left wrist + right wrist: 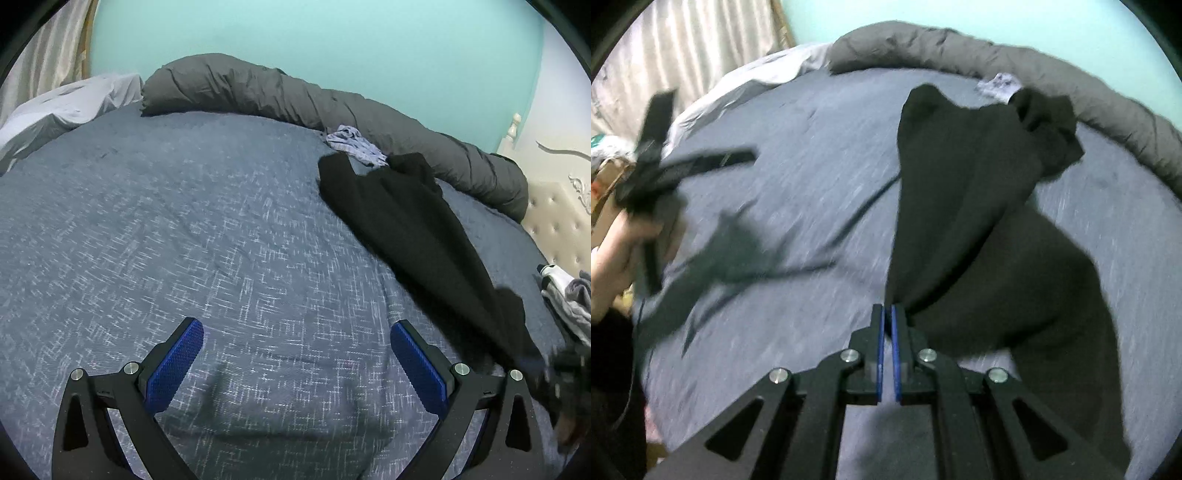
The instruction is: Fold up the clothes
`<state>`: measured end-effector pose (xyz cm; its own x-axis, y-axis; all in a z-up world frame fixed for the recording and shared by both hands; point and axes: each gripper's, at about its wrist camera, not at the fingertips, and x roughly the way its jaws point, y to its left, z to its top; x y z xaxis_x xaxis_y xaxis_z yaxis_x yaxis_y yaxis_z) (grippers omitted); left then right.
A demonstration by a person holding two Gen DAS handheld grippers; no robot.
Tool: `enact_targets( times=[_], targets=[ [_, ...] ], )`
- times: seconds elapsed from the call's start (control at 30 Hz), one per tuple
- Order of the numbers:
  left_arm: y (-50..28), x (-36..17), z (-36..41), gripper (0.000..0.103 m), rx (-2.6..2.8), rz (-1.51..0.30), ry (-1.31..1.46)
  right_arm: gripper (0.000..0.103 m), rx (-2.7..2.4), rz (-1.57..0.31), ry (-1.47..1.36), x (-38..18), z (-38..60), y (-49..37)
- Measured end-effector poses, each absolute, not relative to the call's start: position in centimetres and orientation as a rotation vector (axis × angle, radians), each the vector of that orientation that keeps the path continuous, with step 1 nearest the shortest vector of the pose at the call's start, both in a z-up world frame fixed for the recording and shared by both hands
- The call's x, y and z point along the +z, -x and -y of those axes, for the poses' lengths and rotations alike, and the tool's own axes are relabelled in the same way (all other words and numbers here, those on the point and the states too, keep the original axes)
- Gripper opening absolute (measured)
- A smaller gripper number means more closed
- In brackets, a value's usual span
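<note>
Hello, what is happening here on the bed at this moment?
A person is starting to fold clothes on a bed with a blue bedspread, holding a gripper in each hand. The right gripper is shut on one end of a black garment, which stretches from the jaws across the bed towards a rolled grey duvet. The left gripper is open and empty above the bedspread. A small blue patterned cloth lies past the garment's far end.
</note>
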<state>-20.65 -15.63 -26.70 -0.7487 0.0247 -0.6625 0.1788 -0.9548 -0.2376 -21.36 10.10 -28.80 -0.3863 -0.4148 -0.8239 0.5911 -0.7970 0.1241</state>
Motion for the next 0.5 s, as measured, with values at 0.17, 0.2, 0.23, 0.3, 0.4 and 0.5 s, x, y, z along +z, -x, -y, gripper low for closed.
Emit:
enact_targets(
  times=[0.17, 0.2, 0.23, 0.3, 0.4, 0.5],
  targets=[
    [20.3, -26.3, 15.5, 0.103, -2.838, -0.452, -1.066, 0.000, -2.170, -0.305, -1.264, -29.2, -11.5, 19.0],
    [20.4, -26.4, 15.4, 0.103, -2.839, -0.448, -1.067, 0.000, -2.221, -0.272, -1.265, -28.9, -12.2, 19.5],
    [20.4, -26.4, 15.4, 0.103, -2.838, -0.448, -1.071, 0.000, -2.285, -0.220, -1.256, -28.3, -13.0, 20.5],
    [20.6, -26.5, 15.3, 0.103, -2.839, -0.453, -1.076, 0.002, -2.369, -0.107, -1.239, -27.2, -14.0, 22.6],
    [20.8, -26.5, 15.2, 0.103, -2.843, -0.435, -1.073, 0.007, -2.436, -0.054, -1.215, -26.4, -13.3, 25.6],
    [21.1, -26.8, 15.3, 0.103, -2.837, -0.440, -1.080, 0.037, -2.471, -0.060, -1.204, -26.5, -11.1, 28.4]
  ],
)
